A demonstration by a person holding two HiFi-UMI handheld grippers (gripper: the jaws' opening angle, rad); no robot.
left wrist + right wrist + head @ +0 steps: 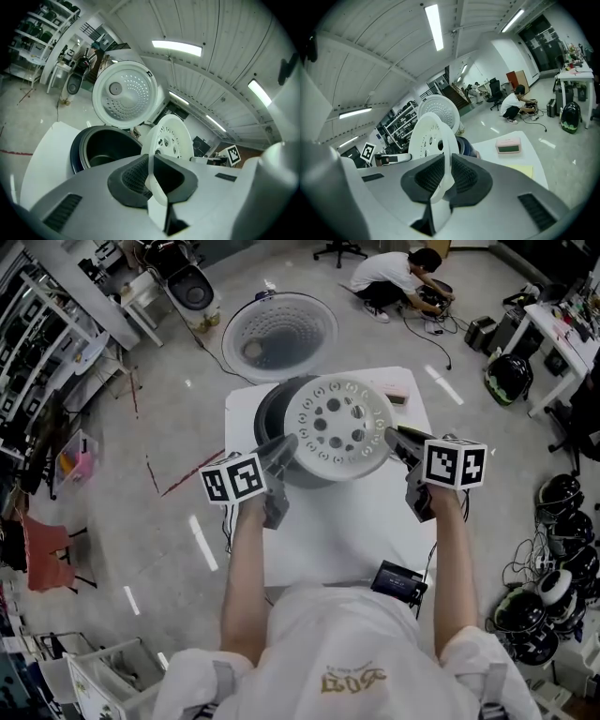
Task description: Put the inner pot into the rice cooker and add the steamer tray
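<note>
The white steamer tray (339,427), round and full of holes, hangs in the air over the near side of the rice cooker (272,407). My left gripper (286,448) is shut on its left rim and my right gripper (394,440) is shut on its right rim. In the left gripper view the tray (174,139) stands between the pads, with the dark inner pot (104,146) seated in the cooker body behind it. The cooker's lid (279,334) stands open at the back. In the right gripper view the tray's rim (436,136) is pinched between the pads.
The cooker stands on a white table (347,521). A pink timer (397,394) lies at the table's far right, a yellow sheet (520,169) near it. A black device (398,581) sits at the near edge. A person (394,277) crouches on the floor beyond.
</note>
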